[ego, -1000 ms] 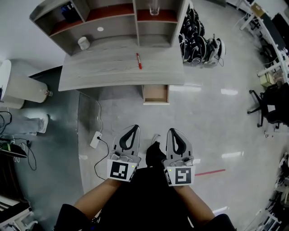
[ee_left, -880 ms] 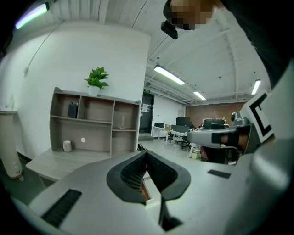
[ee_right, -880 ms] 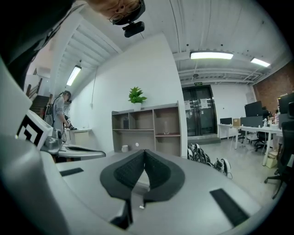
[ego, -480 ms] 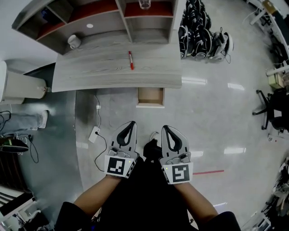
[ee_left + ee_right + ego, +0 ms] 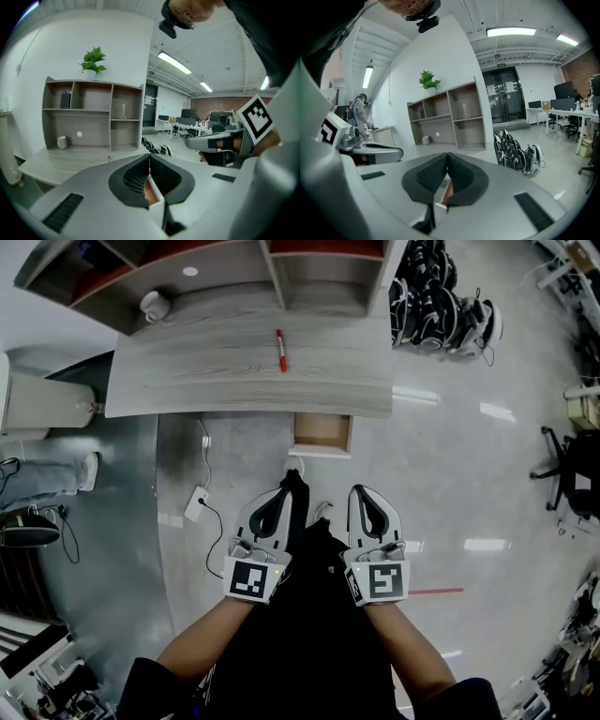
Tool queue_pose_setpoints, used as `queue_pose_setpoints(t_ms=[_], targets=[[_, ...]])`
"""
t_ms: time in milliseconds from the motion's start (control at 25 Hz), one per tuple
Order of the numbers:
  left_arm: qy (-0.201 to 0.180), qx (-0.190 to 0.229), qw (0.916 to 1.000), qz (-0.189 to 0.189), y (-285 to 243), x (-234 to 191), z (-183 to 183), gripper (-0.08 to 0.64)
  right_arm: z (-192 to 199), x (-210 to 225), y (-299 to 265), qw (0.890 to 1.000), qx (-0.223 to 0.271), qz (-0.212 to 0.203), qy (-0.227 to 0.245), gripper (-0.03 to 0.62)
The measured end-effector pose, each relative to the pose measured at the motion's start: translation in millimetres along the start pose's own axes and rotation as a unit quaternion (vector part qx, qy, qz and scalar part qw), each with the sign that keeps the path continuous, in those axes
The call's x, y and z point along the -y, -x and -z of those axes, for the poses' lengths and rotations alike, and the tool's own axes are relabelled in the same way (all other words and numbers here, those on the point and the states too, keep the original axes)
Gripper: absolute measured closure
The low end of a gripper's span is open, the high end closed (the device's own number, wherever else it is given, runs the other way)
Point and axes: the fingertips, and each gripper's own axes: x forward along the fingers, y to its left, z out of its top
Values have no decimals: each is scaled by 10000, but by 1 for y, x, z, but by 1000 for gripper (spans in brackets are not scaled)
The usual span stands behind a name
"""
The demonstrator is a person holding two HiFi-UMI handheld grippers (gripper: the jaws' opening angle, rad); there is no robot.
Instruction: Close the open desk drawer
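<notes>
Head view: drawer [image 5: 322, 433] open; brown bottom showing

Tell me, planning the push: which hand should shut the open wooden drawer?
Probably right: the right tool points at the brown wooden drawer; the person's foot sits ahead of the left tool.

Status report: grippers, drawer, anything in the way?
Left gripper and right gripper shut, empty. Drawer open, ahead of both. Power strip on floor, left of path.
</notes>
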Motion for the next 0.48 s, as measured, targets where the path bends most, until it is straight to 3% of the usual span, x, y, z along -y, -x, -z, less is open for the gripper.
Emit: queue_pose_setpoints(t_ms=[280,480], targets=[[165,-396,9991,-11,-34,-34,55,546,43,14,-35,9996,-257,64,137,575],[134,-402,9991,35,-61,-49,75,545,74,23,-57,9971,-281,-174,-687,575]])
